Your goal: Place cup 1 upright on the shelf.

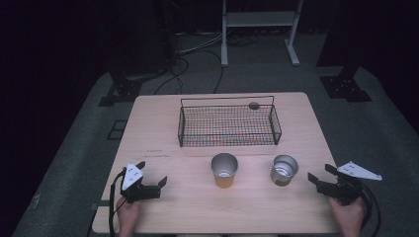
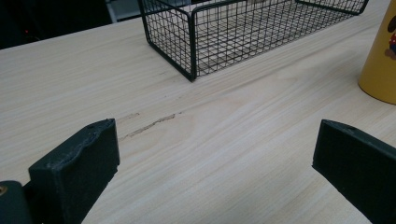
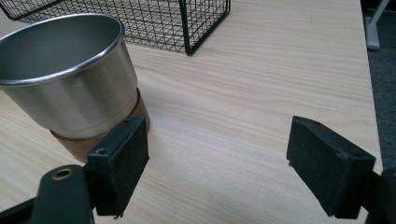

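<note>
A pale wooden table [image 1: 158, 123] carries a wire basket [image 1: 228, 123] at the back. Nearer stand a yellow cup [image 1: 224, 170] and a steel cup [image 1: 284, 170].

Steel cup [image 3: 65, 74] with brown base band, upright, empty, open mouth up, near right on table [image 1: 257, 202]; yellow cup [image 1: 224, 170] upright just left, near centre.
</note>
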`<state>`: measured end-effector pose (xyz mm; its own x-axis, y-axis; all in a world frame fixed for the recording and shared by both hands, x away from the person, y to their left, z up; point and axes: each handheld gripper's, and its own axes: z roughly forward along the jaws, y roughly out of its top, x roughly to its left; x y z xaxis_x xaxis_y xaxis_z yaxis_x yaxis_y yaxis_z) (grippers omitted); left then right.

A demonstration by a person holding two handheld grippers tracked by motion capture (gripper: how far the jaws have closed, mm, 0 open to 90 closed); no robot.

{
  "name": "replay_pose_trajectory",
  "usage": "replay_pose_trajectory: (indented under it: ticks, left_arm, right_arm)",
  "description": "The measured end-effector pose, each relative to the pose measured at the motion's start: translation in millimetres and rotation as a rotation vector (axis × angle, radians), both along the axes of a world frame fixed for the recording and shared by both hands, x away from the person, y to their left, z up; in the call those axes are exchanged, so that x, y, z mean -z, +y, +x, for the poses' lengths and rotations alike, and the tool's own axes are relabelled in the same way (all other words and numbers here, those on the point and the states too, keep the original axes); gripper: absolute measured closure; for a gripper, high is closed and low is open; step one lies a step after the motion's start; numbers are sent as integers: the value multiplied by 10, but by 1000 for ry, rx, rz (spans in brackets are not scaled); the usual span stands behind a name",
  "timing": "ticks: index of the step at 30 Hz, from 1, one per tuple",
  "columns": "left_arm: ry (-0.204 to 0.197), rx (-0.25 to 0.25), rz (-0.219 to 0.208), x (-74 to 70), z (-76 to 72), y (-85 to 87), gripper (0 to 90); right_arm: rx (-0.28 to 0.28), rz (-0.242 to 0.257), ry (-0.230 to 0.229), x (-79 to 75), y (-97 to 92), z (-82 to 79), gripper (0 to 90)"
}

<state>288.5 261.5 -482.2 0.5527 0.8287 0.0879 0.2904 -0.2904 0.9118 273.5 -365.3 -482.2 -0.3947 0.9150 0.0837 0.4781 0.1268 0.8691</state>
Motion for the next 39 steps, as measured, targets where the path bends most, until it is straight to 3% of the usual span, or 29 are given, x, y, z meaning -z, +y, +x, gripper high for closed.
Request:
replay_pose_trajectory:
  ticks: [10,17,25,39]
  left_arm:
    - [0,4,-6,-1,2,5,0]
    - [-2,5,-13,-2,-3,11,0]
    - [-5,9,2,-2,-10,1,0]
    - [-10,7,2,0,-14,-2,0]
  right_arm:
    - [-8,-4,0,-34,32,-48,190]
    - [-40,57,15,-81,35,-131,160]
    - [-86,30,4,-149,134,-239,148]
    - [-155,6,40,-116,270,-300,120]
